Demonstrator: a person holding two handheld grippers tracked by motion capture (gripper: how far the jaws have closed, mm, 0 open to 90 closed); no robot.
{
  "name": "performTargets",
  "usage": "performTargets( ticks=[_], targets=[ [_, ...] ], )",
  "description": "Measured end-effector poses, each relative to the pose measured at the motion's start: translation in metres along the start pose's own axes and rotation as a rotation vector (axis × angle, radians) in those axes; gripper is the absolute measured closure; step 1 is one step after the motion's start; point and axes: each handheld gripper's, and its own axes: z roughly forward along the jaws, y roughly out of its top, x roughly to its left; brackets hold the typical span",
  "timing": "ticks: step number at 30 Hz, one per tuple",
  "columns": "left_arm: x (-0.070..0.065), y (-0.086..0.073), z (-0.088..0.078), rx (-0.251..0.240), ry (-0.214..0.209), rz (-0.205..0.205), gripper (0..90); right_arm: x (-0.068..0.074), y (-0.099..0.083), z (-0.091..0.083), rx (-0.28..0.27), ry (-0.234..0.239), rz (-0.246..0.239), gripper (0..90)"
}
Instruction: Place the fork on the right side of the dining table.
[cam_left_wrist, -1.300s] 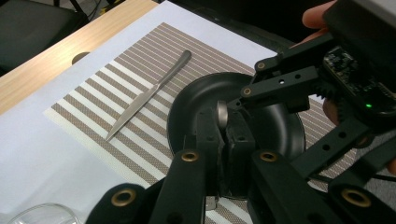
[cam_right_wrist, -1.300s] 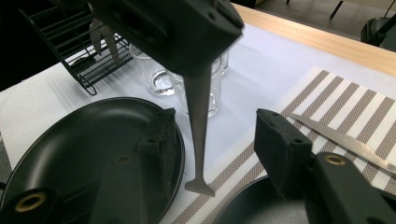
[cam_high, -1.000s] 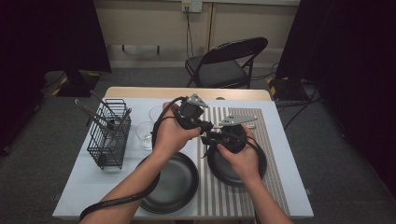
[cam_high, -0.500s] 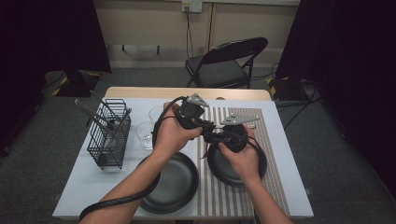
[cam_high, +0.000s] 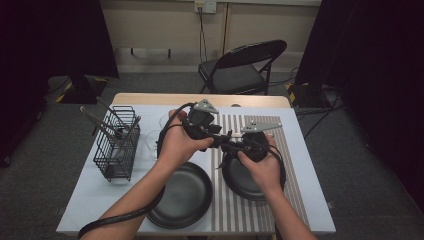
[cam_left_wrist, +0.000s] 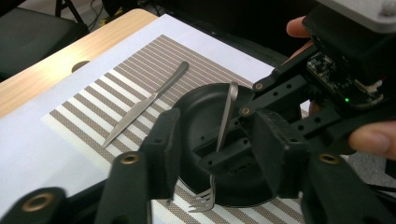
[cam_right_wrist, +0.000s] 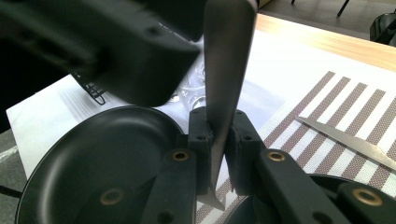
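Note:
A metal fork (cam_left_wrist: 225, 122) hangs tines down over the right black plate (cam_left_wrist: 201, 116), its handle (cam_right_wrist: 225, 79) clamped between the pads of my right gripper (cam_right_wrist: 220, 156), which is shut on it. My left gripper (cam_left_wrist: 219, 156) faces it from the other side. Its jaws have just been opening and now stand apart on either side of the fork without touching it. In the high view the left gripper (cam_high: 220, 134) and right gripper (cam_high: 231, 145) meet nose to nose above the striped mat (cam_high: 235, 210).
A table knife (cam_left_wrist: 148, 101) lies on the striped mat beside the right plate (cam_high: 236, 176). A second black plate (cam_high: 179, 196) sits at the front left. A wire basket (cam_high: 118, 145) with utensils and a clear glass (cam_high: 152, 142) stand at the left. A folding chair (cam_high: 241, 70) is behind the table.

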Motion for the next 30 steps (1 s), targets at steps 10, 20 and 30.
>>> performTargets(
  ticks=[10,20,30],
  targets=[
    [0.007,-0.022,-0.004,0.021,-0.002,-0.007,45.8,-0.003,0.002,-0.003,0.006,-0.002,-0.002,81.6],
    [0.014,-0.051,0.012,0.066,-0.002,-0.029,46.9,-0.003,0.006,-0.005,0.015,0.02,-0.001,81.7],
    [0.015,-0.067,0.033,0.073,-0.023,-0.056,49.8,-0.002,0.009,-0.008,0.015,0.036,-0.007,81.7]
  ],
)
